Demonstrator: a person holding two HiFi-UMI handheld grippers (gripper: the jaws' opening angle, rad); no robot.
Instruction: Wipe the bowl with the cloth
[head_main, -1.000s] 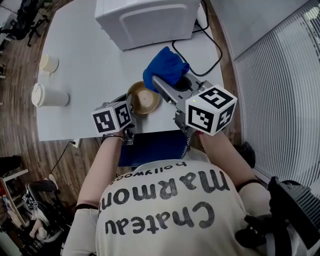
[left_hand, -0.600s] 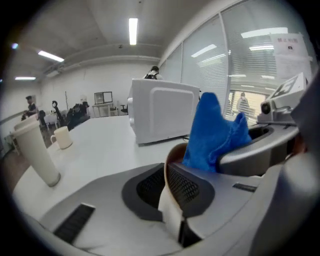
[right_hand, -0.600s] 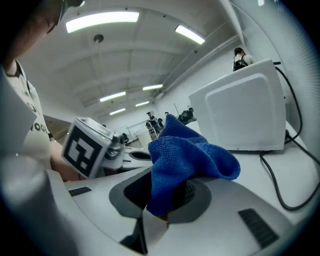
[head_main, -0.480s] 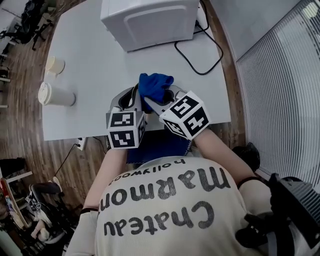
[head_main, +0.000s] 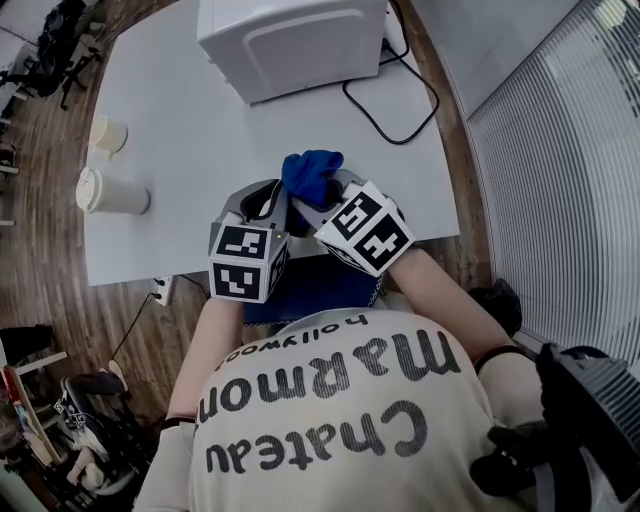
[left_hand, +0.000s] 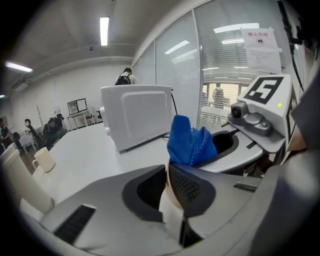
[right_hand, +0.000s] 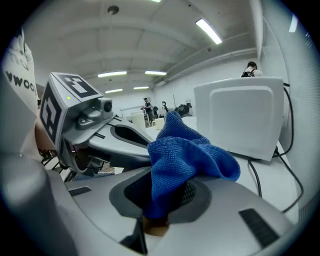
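The left gripper, jaws just eased slightly open, pinched the rim of the cream-coloured round bowl. The right gripper was clamped on the bunched blue microfibre cloth.

Only a pale sliver of the bowl shows, pinched in the jaws of the left gripper, which have just been easing open; from the head view I can't make it out at all. The white appliance runs off that view's top edge. The notice at the upper right of the left gripper view carries print too small to read.
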